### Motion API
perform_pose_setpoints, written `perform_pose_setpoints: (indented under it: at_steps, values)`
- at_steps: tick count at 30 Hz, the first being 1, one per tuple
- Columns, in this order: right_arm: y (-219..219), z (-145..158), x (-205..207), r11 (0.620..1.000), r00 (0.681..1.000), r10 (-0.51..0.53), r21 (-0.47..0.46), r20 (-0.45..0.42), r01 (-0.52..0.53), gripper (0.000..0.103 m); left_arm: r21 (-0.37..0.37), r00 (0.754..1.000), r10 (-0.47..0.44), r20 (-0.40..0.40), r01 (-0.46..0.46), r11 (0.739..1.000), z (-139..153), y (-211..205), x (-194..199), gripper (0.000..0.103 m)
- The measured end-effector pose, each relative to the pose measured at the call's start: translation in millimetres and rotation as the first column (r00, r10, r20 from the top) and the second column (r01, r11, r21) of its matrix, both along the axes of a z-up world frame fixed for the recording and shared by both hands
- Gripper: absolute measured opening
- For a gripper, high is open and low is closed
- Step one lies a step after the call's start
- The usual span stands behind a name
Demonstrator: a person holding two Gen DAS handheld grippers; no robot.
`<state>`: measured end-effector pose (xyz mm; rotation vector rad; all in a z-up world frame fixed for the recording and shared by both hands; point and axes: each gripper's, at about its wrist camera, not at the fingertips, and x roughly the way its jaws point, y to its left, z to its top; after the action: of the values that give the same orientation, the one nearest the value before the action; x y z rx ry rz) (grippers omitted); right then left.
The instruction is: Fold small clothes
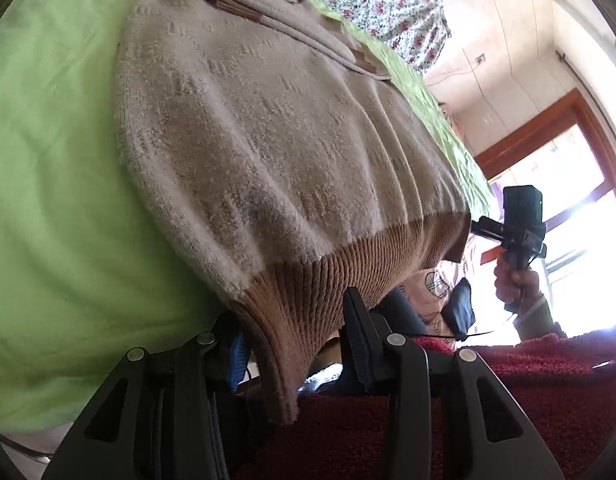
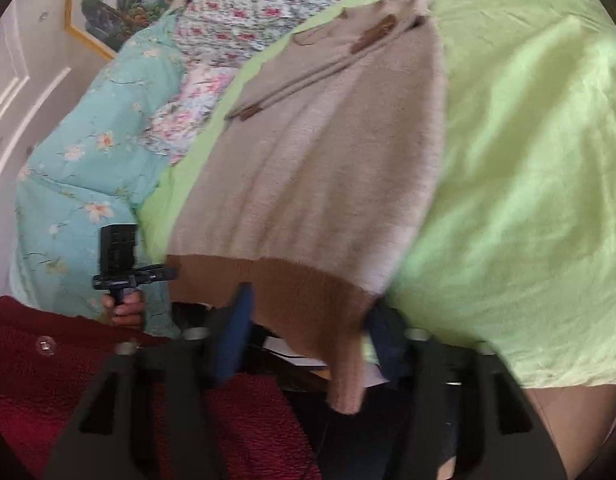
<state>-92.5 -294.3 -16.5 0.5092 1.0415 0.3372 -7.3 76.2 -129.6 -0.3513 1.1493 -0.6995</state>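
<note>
Green bedsheet [image 1: 56, 184] spreads ahead of both my grippers, with a flowered quilt [image 2: 244, 16] beyond it and a beige sweater [image 1: 268, 128] lying flat across the sheet, neck end farthest from me. Between the fingers of my left gripper [image 1: 296, 344] hangs one corner of its brown ribbed hem [image 1: 331, 280], though I cannot tell whether the pads press it. My right gripper [image 2: 311, 340] has the other hem corner drooping between its fingers, the view too blurred to show a pinch
</note>
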Motion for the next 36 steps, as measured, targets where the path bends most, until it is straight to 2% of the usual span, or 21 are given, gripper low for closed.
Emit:
perform_pose_setpoints:
  at_steps: [1, 2, 5, 8, 11, 13, 16, 21, 26, 32, 36]
  values:
    - [-2, -2, 1, 0.999, 1.0, -0.021, -0.025, -0.019, 0.02, 0.009, 0.002, 1.0, -0.007, 0.001, 0.007, 1.0, 0, -2, 0, 0.04]
    - [-4, -2, 2, 0.999, 0.999, -0.03, -0.031, -0.035, 0.029, 0.009, 0.006, 1.0, -0.012, 0.001, 0.012, 1.0, -2, -4, -1, 0.036]
    - [-4, 7, -6, 0.999, 1.0, -0.027, -0.03, -0.002, 0.027, 0.009, 0.053, 1.0, -0.024, 0.003, 0.023, 0.998, -5, -6, -1, 0.005]
    - [-6, 7, -9, 0.998, 0.999, -0.033, -0.051, -0.019, 0.032, 0.008, 0.087, 0.999, -0.02, 0.047, 0.016, 0.996, 0, -6, -8, 0.006]
    - [-12, 5, -10, 0.998, 0.998, -0.056, 0.009, -0.014, 0.056, 0.008, 0.082, 0.998, 0.002, 0.066, -0.008, 0.997, 1, 3, -12, 0.006]
    - [-13, 19, -14, 0.996, 0.997, -0.059, 0.074, 0.058, 0.055, 0.008, 0.078, 0.997, 0.023, 0.067, -0.028, 0.997, 4, 8, -11, 0.005]
    - [-19, 48, -15, 0.983, 0.981, -0.085, 0.176, 0.177, 0.053, 0.008, 0.043, 0.989, 0.052, 0.141, -0.059, 0.997, 31, 14, -18, 0.005]
    - [-28, 76, -2, 0.964, 0.95, -0.127, 0.262, 0.287, 0.049, 0.008, -0.065, 0.961, 0.135, 0.242, -0.122, 0.99, 81, 32, -19, 0.005]
    - [-30, 89, 32, 0.957, 0.927, -0.17, 0.279, 0.335, 0.075, 0.008, -0.143, 0.931, 0.203, 0.304, -0.166, 0.976, 114, 43, 3, 0.005]
    - [-44, 105, 95, 0.957, 0.899, -0.213, 0.268, 0.383, 0.112, 0.008, -0.162, 0.887, 0.245, 0.391, -0.196, 0.967, 143, 37, 55, 0.005]
    - [-55, 114, 151, 0.961, 0.894, -0.244, 0.216, 0.375, 0.172, 0.008, -0.169, 0.855, 0.287, 0.432, -0.236, 0.957, 159, 33, 100, 0.005]
